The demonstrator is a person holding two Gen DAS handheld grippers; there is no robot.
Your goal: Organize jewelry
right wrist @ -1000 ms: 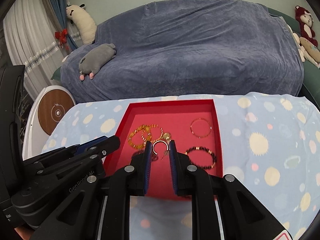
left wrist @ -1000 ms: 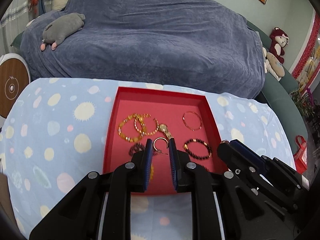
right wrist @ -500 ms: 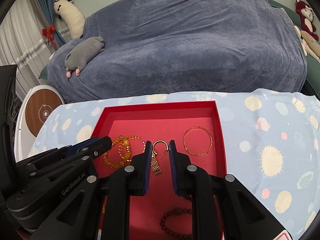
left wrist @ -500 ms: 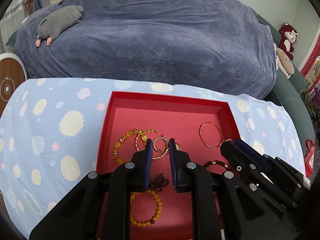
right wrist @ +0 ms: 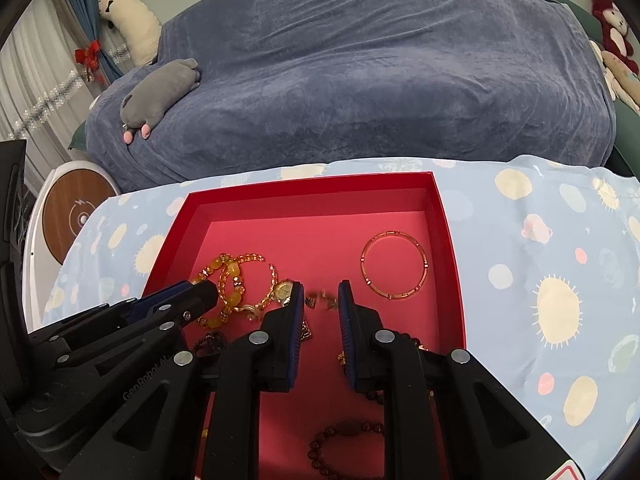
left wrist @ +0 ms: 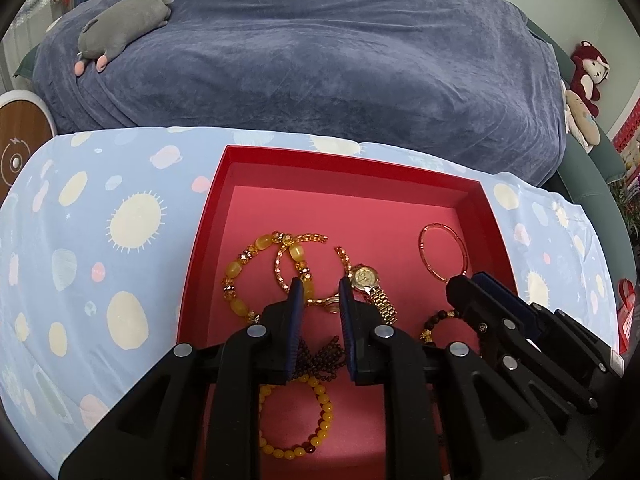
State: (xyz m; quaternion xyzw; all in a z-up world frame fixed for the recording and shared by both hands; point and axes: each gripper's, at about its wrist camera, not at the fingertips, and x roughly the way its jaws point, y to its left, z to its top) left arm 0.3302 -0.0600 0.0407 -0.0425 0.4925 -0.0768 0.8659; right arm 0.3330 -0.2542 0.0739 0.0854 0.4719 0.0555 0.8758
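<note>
A red tray (left wrist: 200, 240) (right wrist: 448, 240) holds several pieces of jewelry: amber bead bracelets (left wrist: 248, 268) (right wrist: 228, 276), a gold watch (left wrist: 370, 284) (right wrist: 285, 290), a thin gold bangle (left wrist: 442, 252) (right wrist: 394, 266), a yellow bead bracelet (left wrist: 296, 420) and dark bead bracelets (right wrist: 344, 444). My left gripper (left wrist: 319, 290) is open over the tray, a gold hoop (left wrist: 324, 302) lying just below its tips. My right gripper (right wrist: 320, 292) is open; a small blurred gold piece (right wrist: 324, 298) is between its tips, seemingly falling.
The tray rests on a light blue cloth with sun and planet prints (left wrist: 100, 240). Behind it is a sofa under a dark blue cover (left wrist: 320, 40) with a grey plush toy (left wrist: 124, 24). A round white and wood device (right wrist: 72, 216) stands at the left.
Both grippers moved forward and lower over the tray. The gold hoop earrings held between their tips a moment ago have been let go; the jaws have widened.
</note>
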